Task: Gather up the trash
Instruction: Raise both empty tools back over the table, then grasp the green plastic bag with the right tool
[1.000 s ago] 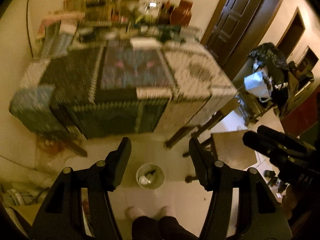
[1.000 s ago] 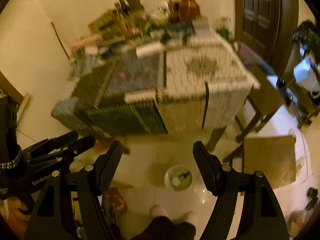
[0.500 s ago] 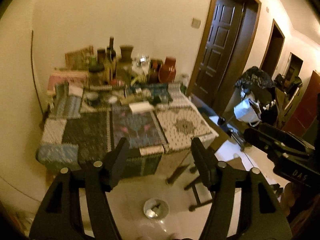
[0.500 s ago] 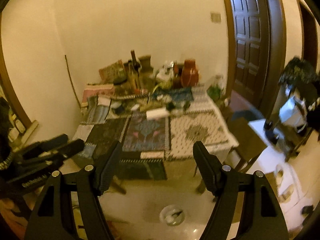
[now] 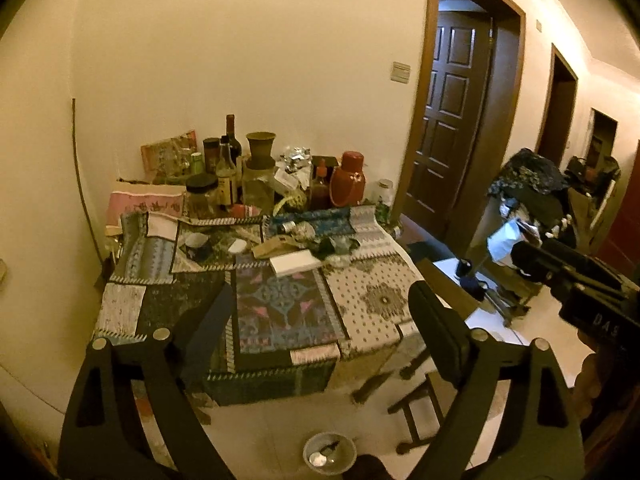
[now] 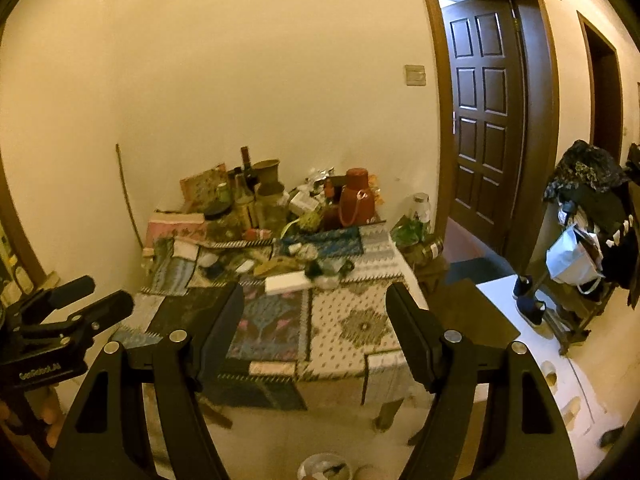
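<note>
1. The left hand-held gripper (image 5: 320,320) hangs in the air in front of the bench (image 5: 372,304), its jaws wide apart and nothing between them; they have just been opening further.
2. The right hand-held gripper (image 6: 314,320) is also held in the air facing the bench, its jaws apart and empty.
3. In the left wrist view the right hand-held gripper shows at 3 o'clock; in the right wrist view the left one shows at 9 o'clock.
4. The bench is covered with a patchwork cloth (image 5: 280,312) and stands against the wall.
5. The trash lies in the middle of the bench, at 12 o'clock from both hand-held grippers: a white box (image 5: 295,263), a brown paper scrap (image 5: 276,246) just behind it, a small white lid (image 5: 237,245) and crumpled wrappers (image 5: 332,246).
6. Behind these, along the wall, stand bottles (image 5: 230,168), jars and a red flask (image 5: 349,179).
7. On the floor at 6 o'clock sits a small round bin (image 5: 329,453) with bits of rubbish inside.
8. A dark wooden door (image 5: 452,120) stands at 2 o'clock.
</note>
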The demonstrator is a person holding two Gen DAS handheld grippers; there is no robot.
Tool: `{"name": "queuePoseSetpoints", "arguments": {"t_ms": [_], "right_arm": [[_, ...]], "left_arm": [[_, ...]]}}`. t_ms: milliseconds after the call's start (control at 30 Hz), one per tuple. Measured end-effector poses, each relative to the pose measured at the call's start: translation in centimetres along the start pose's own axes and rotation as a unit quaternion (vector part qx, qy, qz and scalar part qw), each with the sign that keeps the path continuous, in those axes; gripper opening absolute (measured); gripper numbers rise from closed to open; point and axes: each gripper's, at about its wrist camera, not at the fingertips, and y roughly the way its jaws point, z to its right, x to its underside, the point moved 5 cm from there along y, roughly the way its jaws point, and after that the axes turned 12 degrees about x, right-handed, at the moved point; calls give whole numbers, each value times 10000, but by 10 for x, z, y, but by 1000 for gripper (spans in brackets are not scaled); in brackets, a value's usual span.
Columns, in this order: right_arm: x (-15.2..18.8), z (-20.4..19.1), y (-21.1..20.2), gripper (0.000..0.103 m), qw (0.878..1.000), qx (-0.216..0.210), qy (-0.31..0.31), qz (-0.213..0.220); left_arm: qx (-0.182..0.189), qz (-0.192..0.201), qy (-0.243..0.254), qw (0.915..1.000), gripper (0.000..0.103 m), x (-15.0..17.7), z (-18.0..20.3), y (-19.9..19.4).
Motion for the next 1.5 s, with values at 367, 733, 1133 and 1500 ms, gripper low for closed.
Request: {"name": "queuePoseSetpoints", "arguments": {"t_ms": [367, 733, 1133, 1500], "right_arm": [[-51, 51, 76, 88, 9989, -256, -287, -270], [-55, 47, 151, 89, 9903, -840, -491, -991], [-33, -8, 244, 89, 9719, -1022, -2, -2122], [12, -48, 363, 89, 9395, -550, 1023, -3222]], "left_arm": [[-430, 180, -632, 9969, 89, -54, 0, 78], [-1240, -1, -1160, 9855, 92, -59, -45, 126], [-710, -942, -878, 9891, 92, -58, -120, 228], [104, -2141, -382, 9760, 92, -42, -194, 348]]}}
